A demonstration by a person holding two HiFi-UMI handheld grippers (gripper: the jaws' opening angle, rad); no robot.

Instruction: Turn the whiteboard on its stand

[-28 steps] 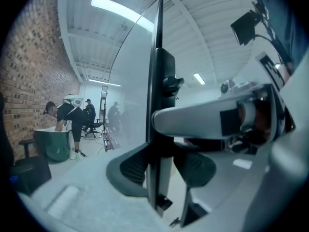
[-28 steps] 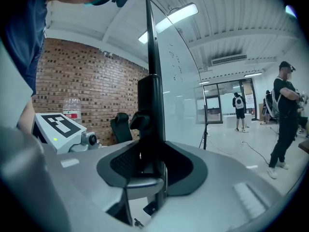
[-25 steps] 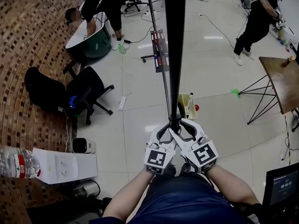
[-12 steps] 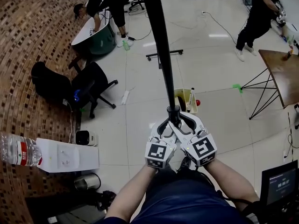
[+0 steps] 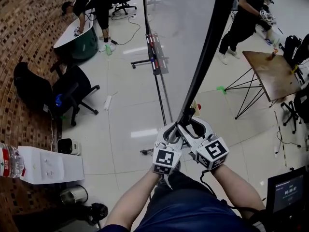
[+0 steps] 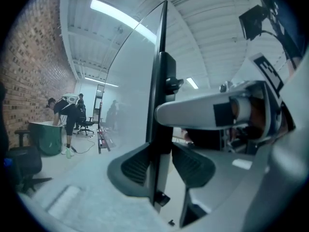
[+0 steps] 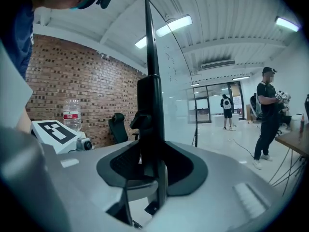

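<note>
In the head view the whiteboard [image 5: 207, 47] is almost edge-on, its black frame slanting from the top right down to my hands and its pale face spreading to the left. Its marker tray [image 5: 157, 59] lies below on the stand's rail. Left gripper [image 5: 176, 129] and right gripper [image 5: 192, 124] clamp the same frame edge side by side. In the left gripper view the frame [image 6: 159, 81] stands between the jaws of the left gripper [image 6: 158, 166], which have just been closing on it. The right gripper [image 7: 152, 168] has its pads pressed on both sides of the frame [image 7: 150, 57].
A wooden table [image 5: 270, 74] on wire legs stands at the right, with a person in black [image 5: 244, 13] beyond it. An office chair [image 5: 72, 88], a white box [image 5: 48, 164] and a water bottle [image 5: 7, 161] are along the brick wall at the left. A screen [image 5: 287, 195] glows at the lower right.
The board's black edge has swung from leaning left to leaning right, and more of its face now shows. Both grippers have moved along with it, still side by side on the frame.
</note>
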